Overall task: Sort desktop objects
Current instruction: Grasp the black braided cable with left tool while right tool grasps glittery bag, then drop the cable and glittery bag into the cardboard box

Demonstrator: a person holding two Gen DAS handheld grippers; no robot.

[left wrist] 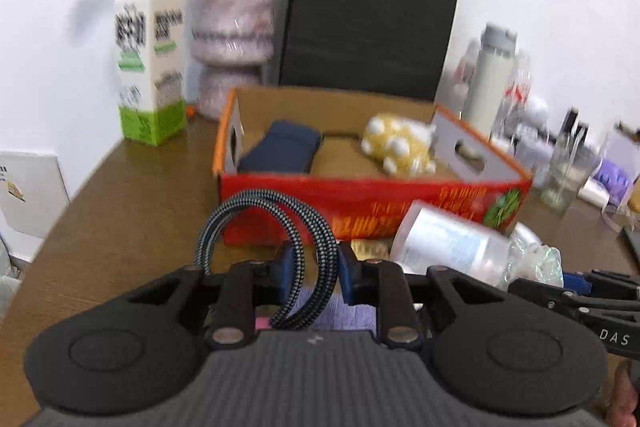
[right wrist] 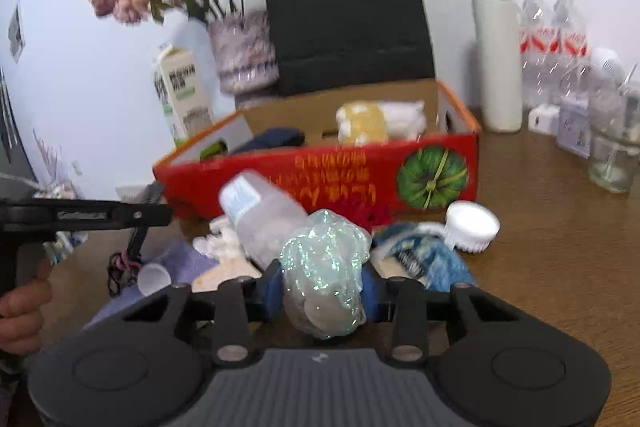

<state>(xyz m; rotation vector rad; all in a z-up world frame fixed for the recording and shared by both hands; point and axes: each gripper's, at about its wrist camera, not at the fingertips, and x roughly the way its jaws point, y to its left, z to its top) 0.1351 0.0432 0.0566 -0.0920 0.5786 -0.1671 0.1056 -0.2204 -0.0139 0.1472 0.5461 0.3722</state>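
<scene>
Braided cable (left wrist: 276, 251): black-and-grey weave, coiled in a loop, clamped between the blue pads of the left gripper (left wrist: 313, 277) above the wooden table (left wrist: 132, 203), just in front of the red cardboard box (left wrist: 360, 195). Glittery clear bag (right wrist: 326, 267): crumpled, iridescent, gripped tight between the fingers of the right gripper (right wrist: 320, 291), near the same box.

Left view alone shows the navy item (left wrist: 282, 149) and yellow-white bundle (left wrist: 398, 145) lying inside the box. Right view alone shows the white ribbed cap (right wrist: 472, 225) and blue wrapper (right wrist: 430, 257) on the table.
</scene>
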